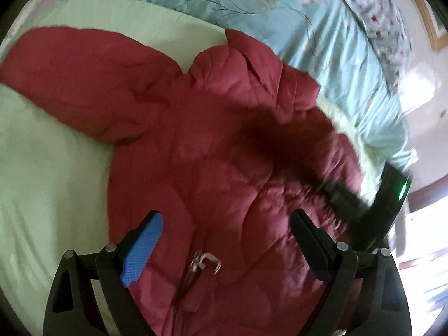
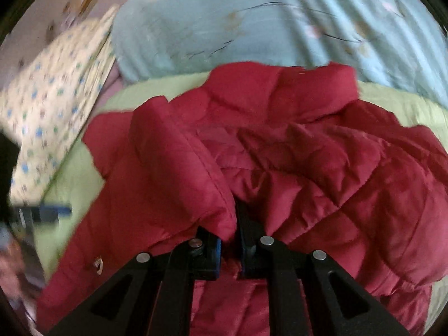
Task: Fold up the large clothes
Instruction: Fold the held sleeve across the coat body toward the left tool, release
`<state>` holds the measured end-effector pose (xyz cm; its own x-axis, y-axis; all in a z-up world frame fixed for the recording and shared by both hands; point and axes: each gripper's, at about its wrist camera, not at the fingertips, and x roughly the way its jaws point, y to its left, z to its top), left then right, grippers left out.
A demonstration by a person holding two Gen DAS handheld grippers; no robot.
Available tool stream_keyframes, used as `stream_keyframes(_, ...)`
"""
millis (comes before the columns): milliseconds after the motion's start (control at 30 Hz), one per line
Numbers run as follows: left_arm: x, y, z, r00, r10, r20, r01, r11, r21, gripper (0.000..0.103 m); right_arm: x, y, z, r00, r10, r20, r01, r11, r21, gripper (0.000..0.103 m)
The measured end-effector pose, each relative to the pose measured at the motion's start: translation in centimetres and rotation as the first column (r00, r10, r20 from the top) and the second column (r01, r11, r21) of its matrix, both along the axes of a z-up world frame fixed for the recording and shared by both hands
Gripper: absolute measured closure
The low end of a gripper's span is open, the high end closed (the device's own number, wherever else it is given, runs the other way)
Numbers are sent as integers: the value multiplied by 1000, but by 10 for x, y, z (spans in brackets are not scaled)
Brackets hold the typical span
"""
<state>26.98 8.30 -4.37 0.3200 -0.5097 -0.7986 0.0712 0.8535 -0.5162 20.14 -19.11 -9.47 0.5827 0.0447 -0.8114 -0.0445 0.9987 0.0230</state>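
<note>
No text, label, brand, number or sign can be read in either view. The red padded jacket (image 1: 212,151) shows plain quilted fabric with no lettering, and the bed's blue cover (image 2: 252,28) carries only a flower print. The spotted cloth (image 2: 56,106) is too blurred to show any writing.

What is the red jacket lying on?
The red jacket lies on a pale green sheet, with a floral blue quilt beyond it. Whatever lies beneath the jacket's middle is covered. The right gripper pinches a fold.
</note>
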Motion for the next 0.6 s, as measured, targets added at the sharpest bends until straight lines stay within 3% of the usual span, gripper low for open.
stream_keyframes(200, 57, 7, -30, 994, -12, -110, -5, 988, -156, 11, -8, 43, -26, 994, 112, -19, -113, 981, -156, 88)
stream_keyframes(333, 93, -2, -68, 972, -53, -230, -20, 953, -304, 12, -9, 45, -29, 992, 126, -22, -128, 980, -152, 87)
stream_keyframes(400, 106, -9, -87, 968, -70, -242, -9, 950, -311, 22, -9, 43, -29, 991, 130, -24, -132, 980, -146, 86)
stream_keyframes(467, 114, -17, -95, 968, -96, -233, 11, 940, -341, 60, -8, 38, -30, 991, 130, -34, -133, 984, -117, 78)
stream_keyframes(533, 119, -17, -100, 968, -95, -234, 11, 941, -337, 71, -10, 33, -30, 990, 135, -35, -137, 987, -78, 56)
stream_keyframes(600, 118, -17, -101, 973, -91, -214, 17, 945, -326, 79, -13, 34, -27, 990, 140, -32, -141, 988, -59, 54)
